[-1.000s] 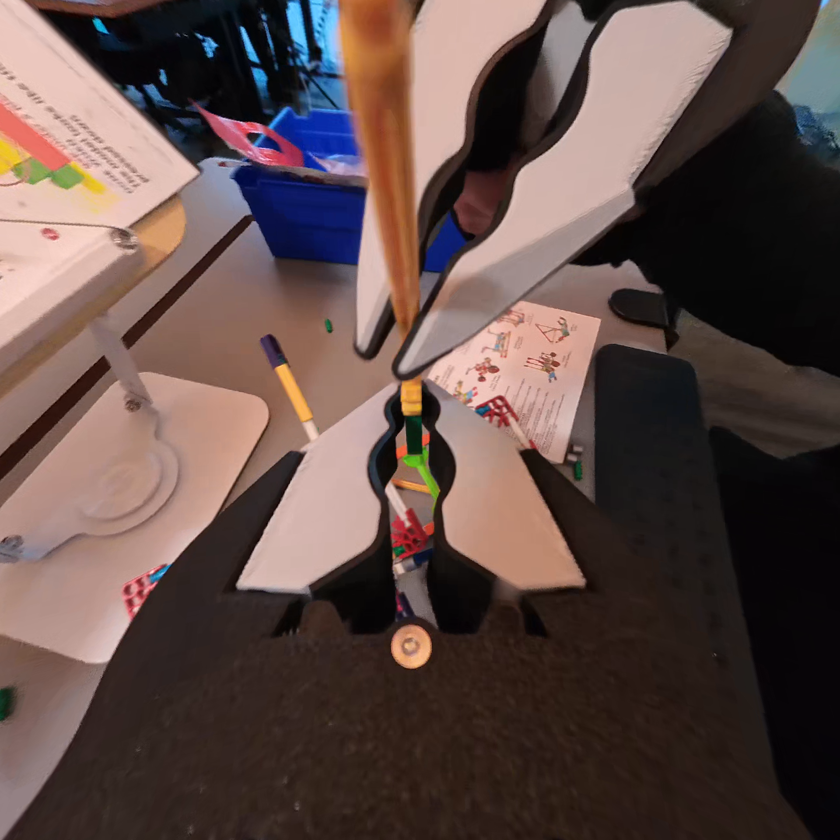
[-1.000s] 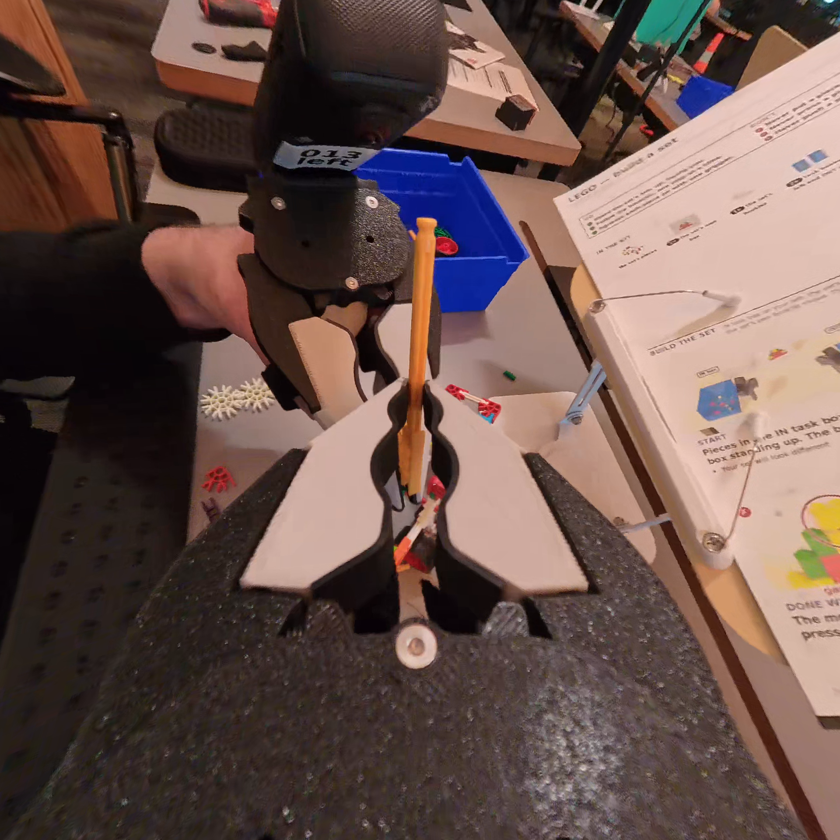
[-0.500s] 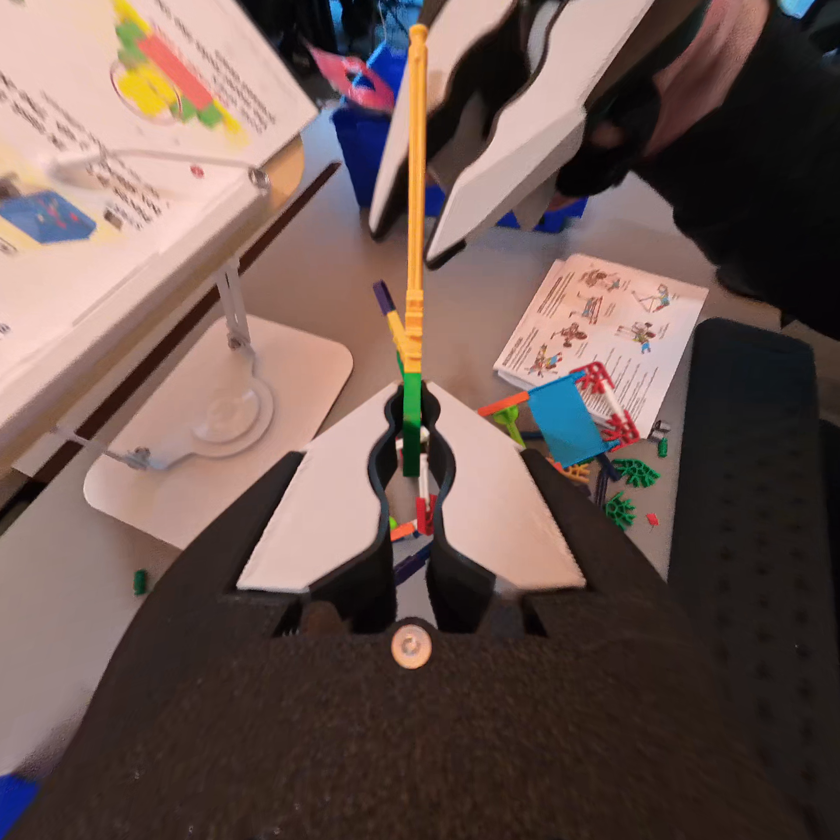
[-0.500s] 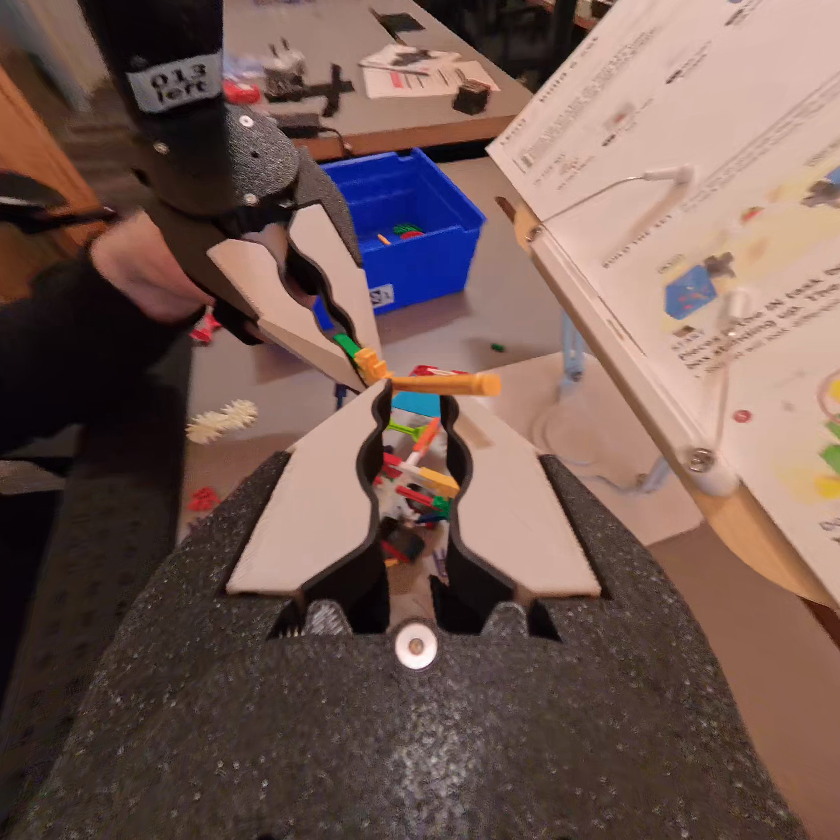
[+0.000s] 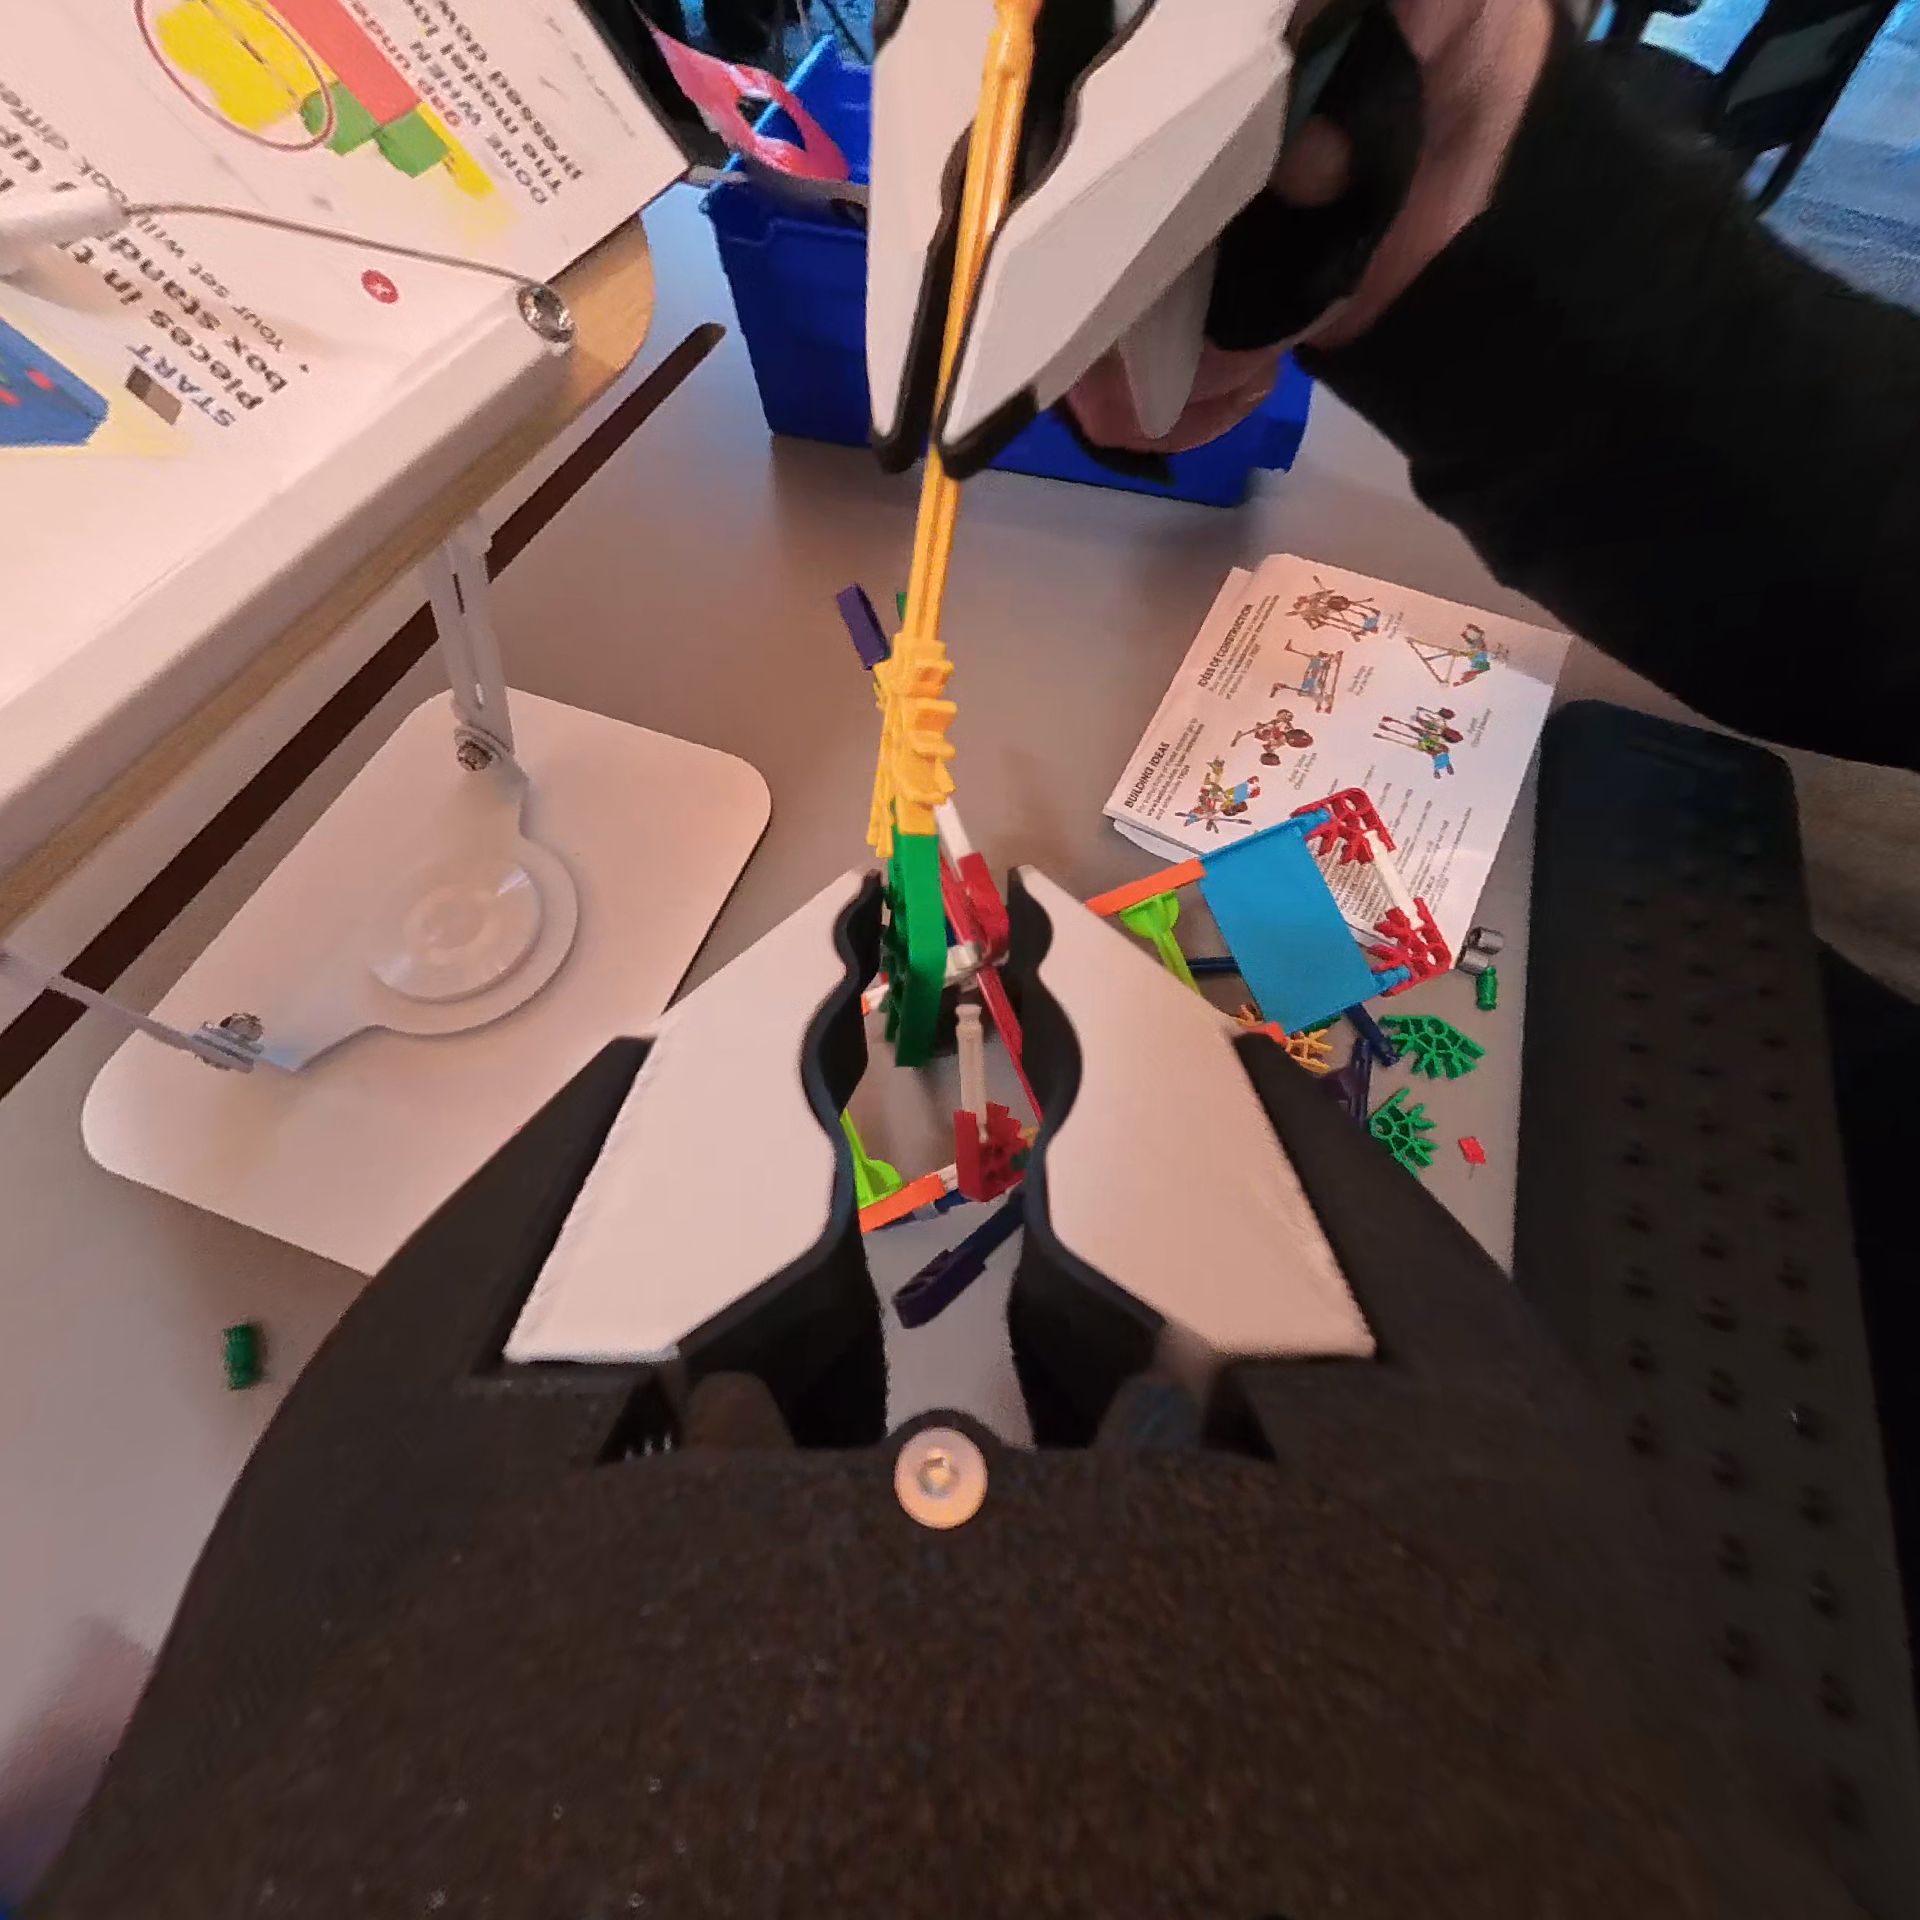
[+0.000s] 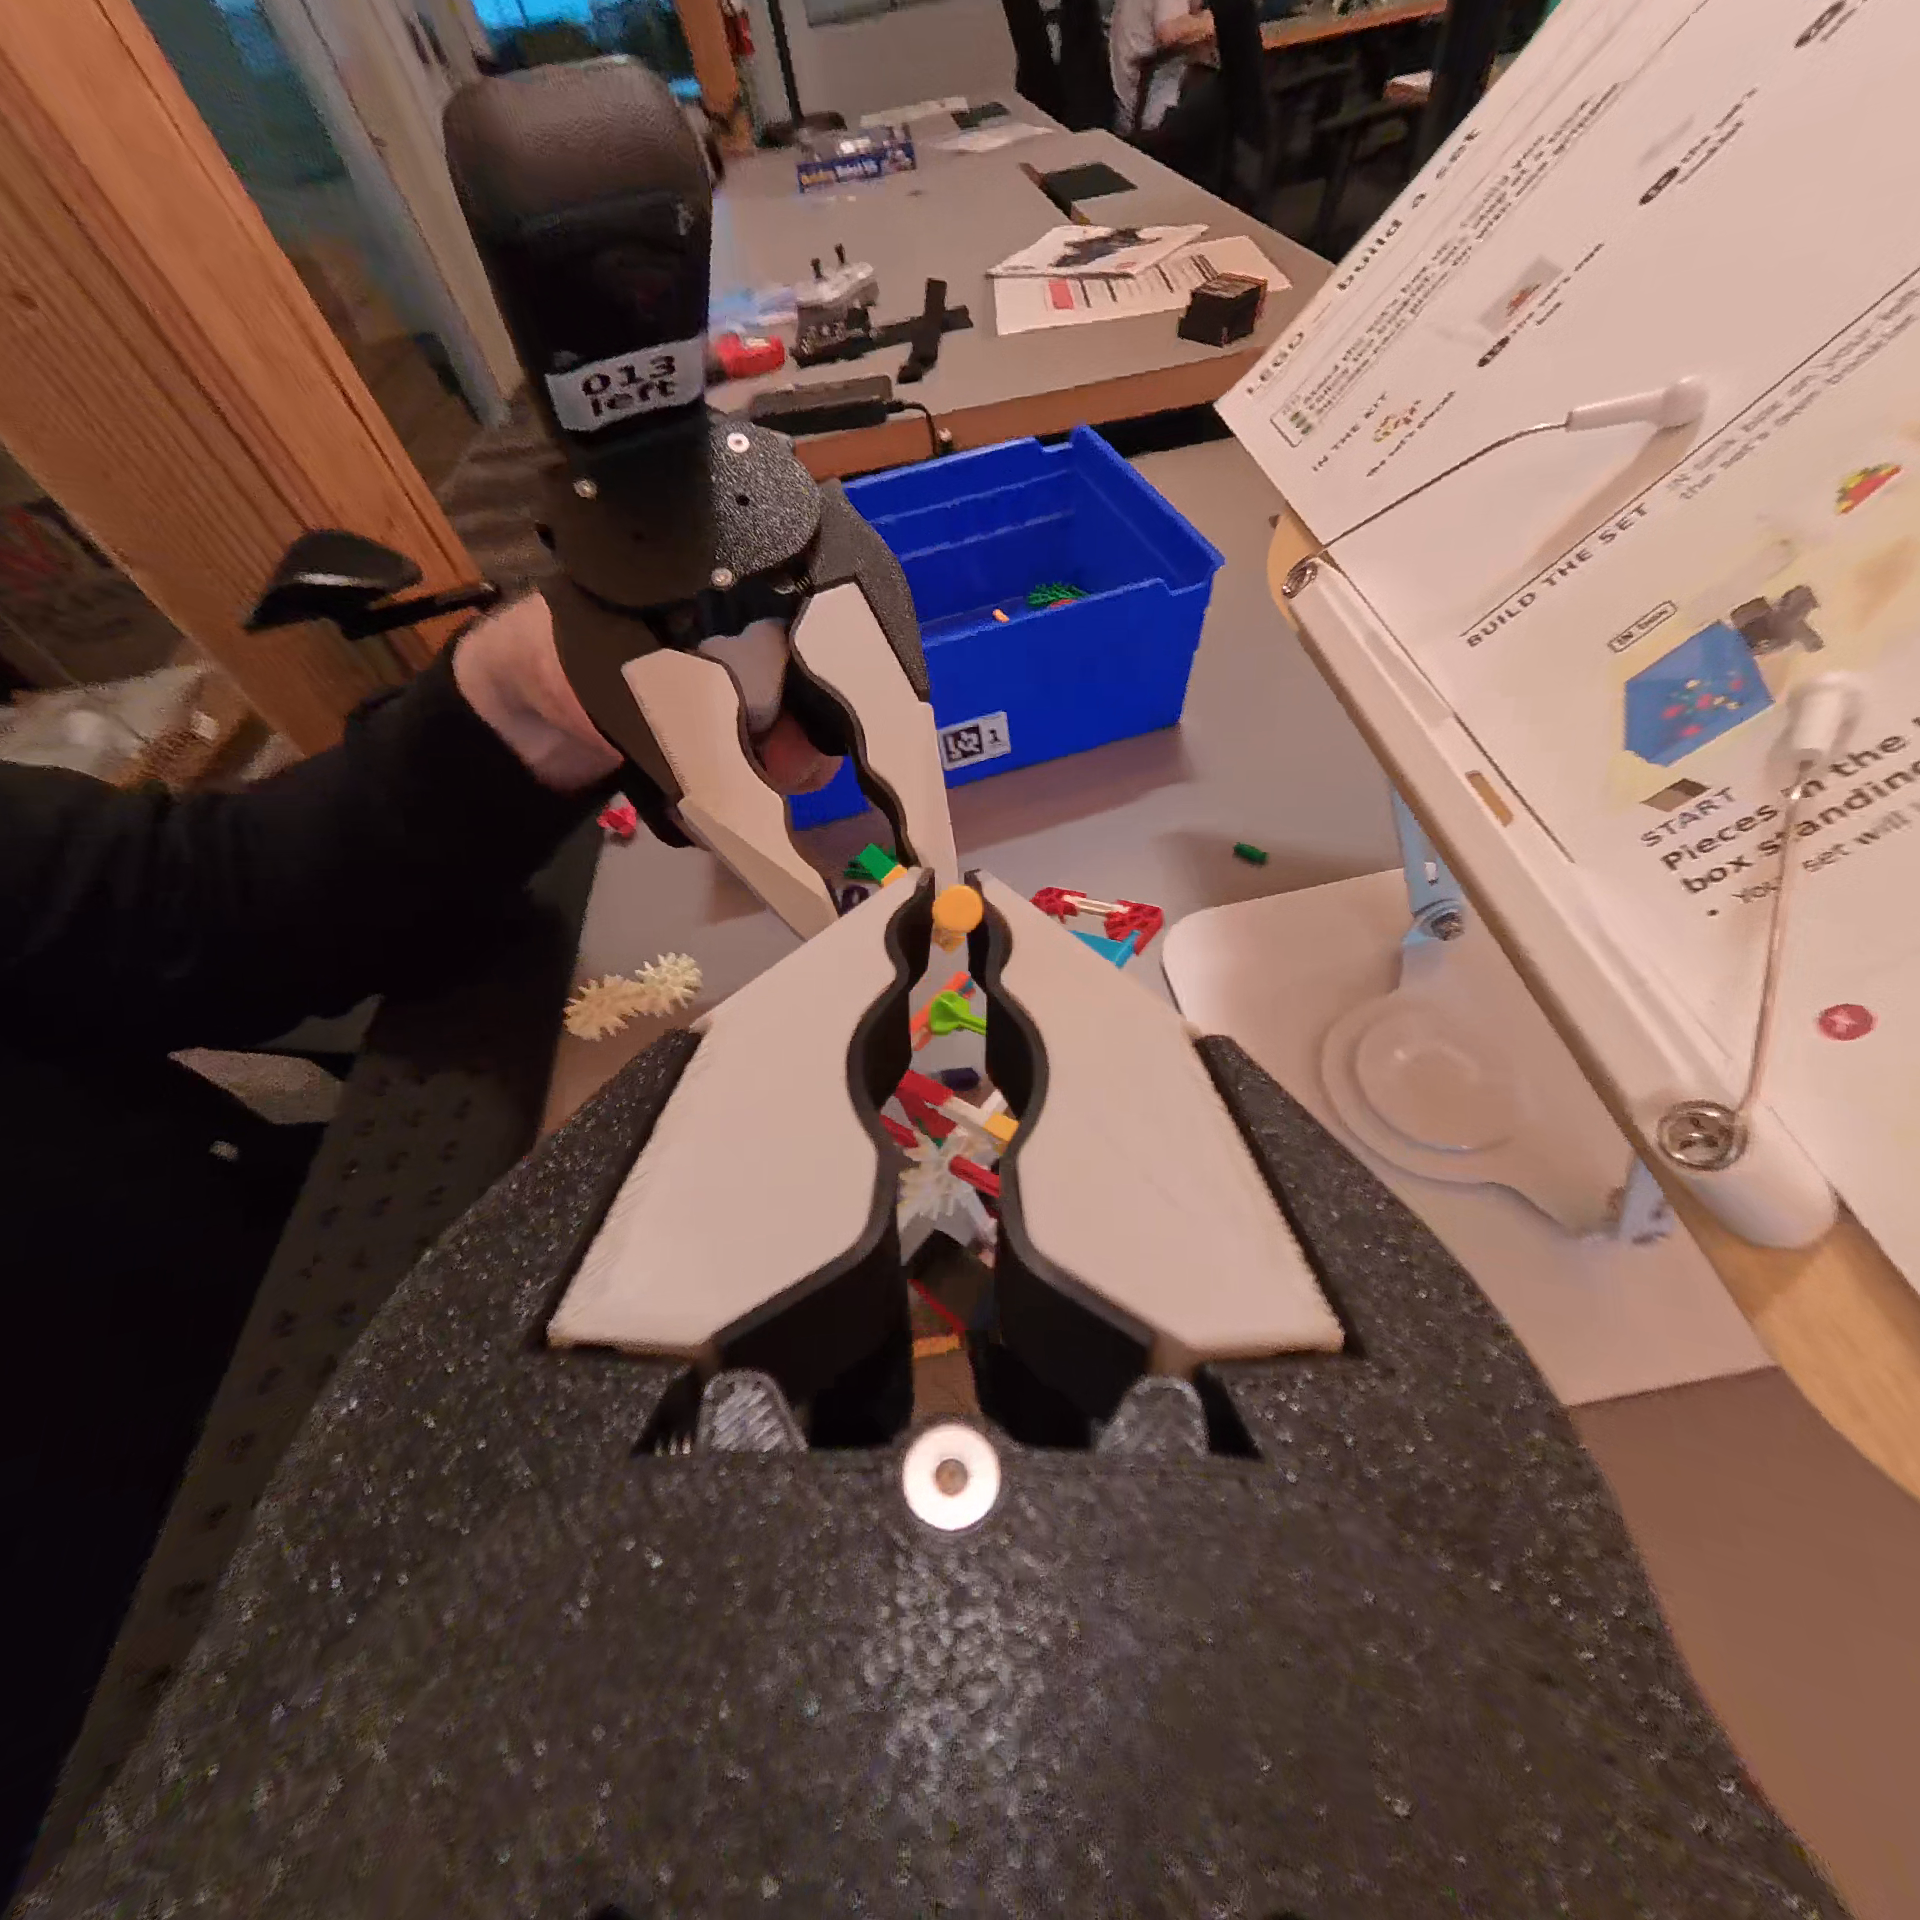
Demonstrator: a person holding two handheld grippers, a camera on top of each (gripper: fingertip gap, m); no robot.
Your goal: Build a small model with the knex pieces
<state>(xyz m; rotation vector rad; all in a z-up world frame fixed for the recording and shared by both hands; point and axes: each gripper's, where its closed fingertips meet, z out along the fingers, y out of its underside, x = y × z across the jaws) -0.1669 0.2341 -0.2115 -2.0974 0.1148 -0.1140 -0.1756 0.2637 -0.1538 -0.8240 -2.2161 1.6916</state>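
Note:
My left gripper is shut on a green connector, its jaws a little apart around it. A yellow connector sits on the green one, and a long orange rod runs up from it. My right gripper is shut on that rod above the table. In the right wrist view the rod's round end sits between my right gripper's tips. The left gripper is just beyond, with the green piece at its tips.
A blue bin stands behind. A sheet on a tilted stand with a white base is close by. A leaflet, a blue-panel assembly and loose pieces lie below. A black mat is alongside. Tip to tip, the grippers are about 7 centimeters apart. Left tips and right tips are each some 25 centimeters from the white base.
Half a second ago my right gripper was open and off the rod; now it is shut on it, end-on. My left gripper has risen and its jaws stand slightly wider.

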